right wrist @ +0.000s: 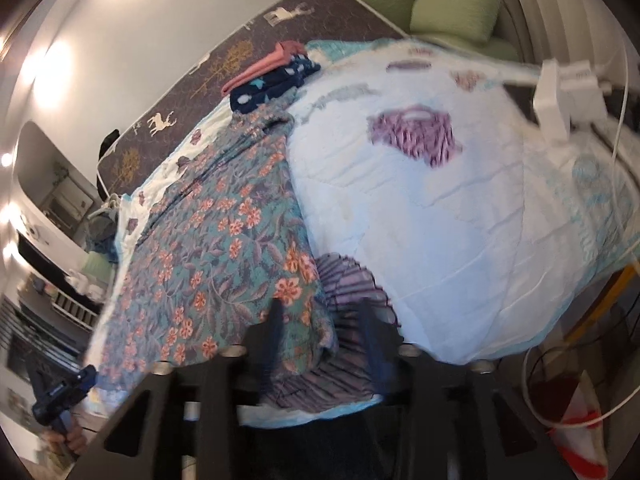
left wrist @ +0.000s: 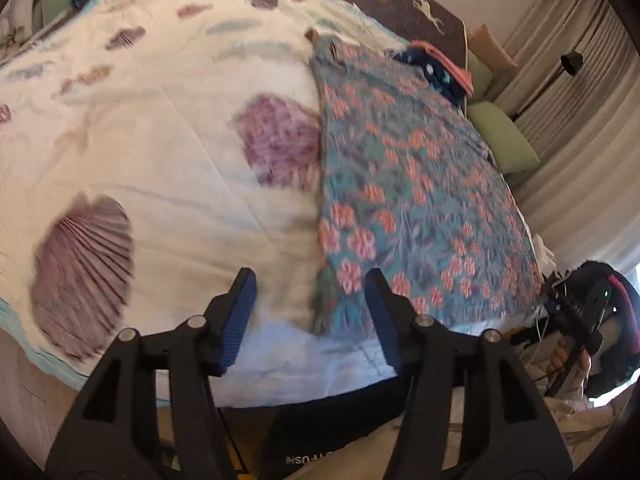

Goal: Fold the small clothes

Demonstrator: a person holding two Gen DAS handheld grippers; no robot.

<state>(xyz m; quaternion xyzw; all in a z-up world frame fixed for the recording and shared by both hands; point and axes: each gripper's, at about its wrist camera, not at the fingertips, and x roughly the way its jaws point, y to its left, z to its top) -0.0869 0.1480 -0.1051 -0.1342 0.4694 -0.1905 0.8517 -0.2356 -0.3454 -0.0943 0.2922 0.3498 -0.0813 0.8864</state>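
Left gripper [left wrist: 310, 304] fingers parted over floral garment's [left wrist: 404, 200] near edge, right gripper [right wrist: 322, 336] likewise open

Garment [left wrist: 404, 200] — teal ground with coral-pink flowers and grey-purple leaves. Bedcover [left wrist: 168, 128] — white, purple shell motifs, pale-blue edge. Folded pile [right wrist: 272, 80]: navy with white dots under salmon pink. Mattress [right wrist: 224, 68]: brown, cream deer, gold trees. Cushions [right wrist: 456, 8]: light green.

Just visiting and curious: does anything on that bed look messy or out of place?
Nothing much. The floral garment lies folded in a long strip on the shell-print quilt, its near corner slightly rumpled. A small folded stack sits neatly beyond it.
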